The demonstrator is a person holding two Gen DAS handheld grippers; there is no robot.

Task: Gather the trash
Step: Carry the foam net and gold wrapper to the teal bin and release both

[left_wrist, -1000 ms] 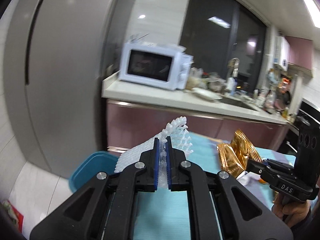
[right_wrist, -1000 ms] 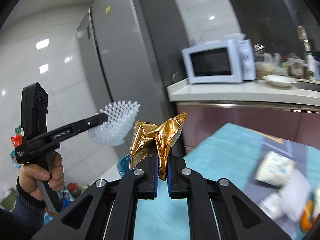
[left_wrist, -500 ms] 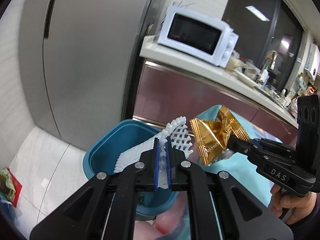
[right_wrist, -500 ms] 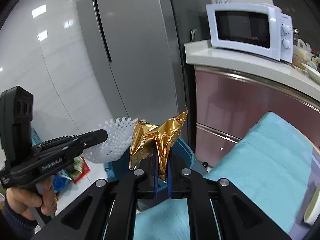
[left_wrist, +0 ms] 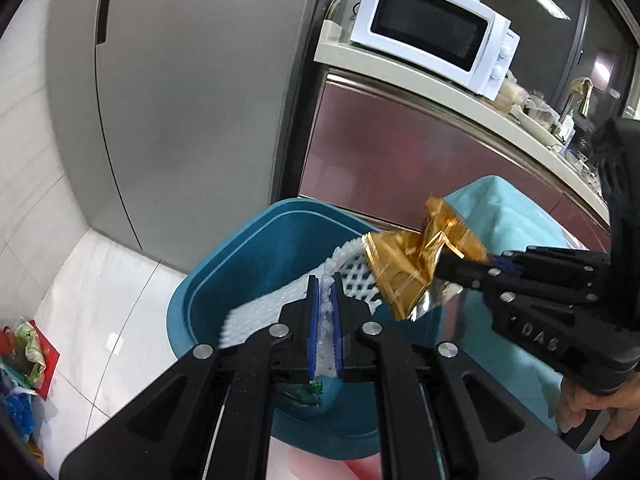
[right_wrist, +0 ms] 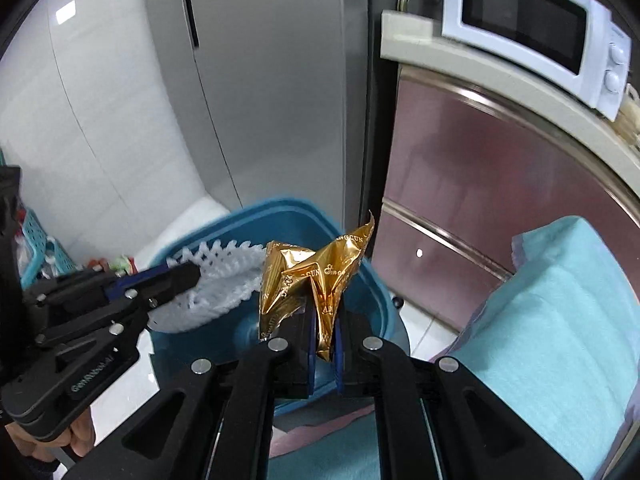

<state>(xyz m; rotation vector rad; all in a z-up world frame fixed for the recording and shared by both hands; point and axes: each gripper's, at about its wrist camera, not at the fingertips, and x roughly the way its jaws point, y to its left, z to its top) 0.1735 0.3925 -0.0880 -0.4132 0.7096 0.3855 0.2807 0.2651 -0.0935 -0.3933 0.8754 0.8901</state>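
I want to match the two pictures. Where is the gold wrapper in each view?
Left wrist view: gold wrapper right of centre, pinched by the right hand-held gripper, over the bin.
Right wrist view: wrapper at centre, between this camera's own fingers.
Shared landmark: the blue bin below it.

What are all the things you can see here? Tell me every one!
foam net: one, white, pinched in the left gripper above the bin
wrapper: one, gold, crumpled, pinched in the right gripper above the bin
bin: one, blue, on the floor by the fridge
fridge: one, grey, behind the bin
microwave: one, white, on the counter
cloth: one, light teal, on the right beside the bin
left gripper: one, black with blue pads, shut on the net
right gripper: one, black with blue pads, shut on the wrapper
hands: two, one on each gripper handle
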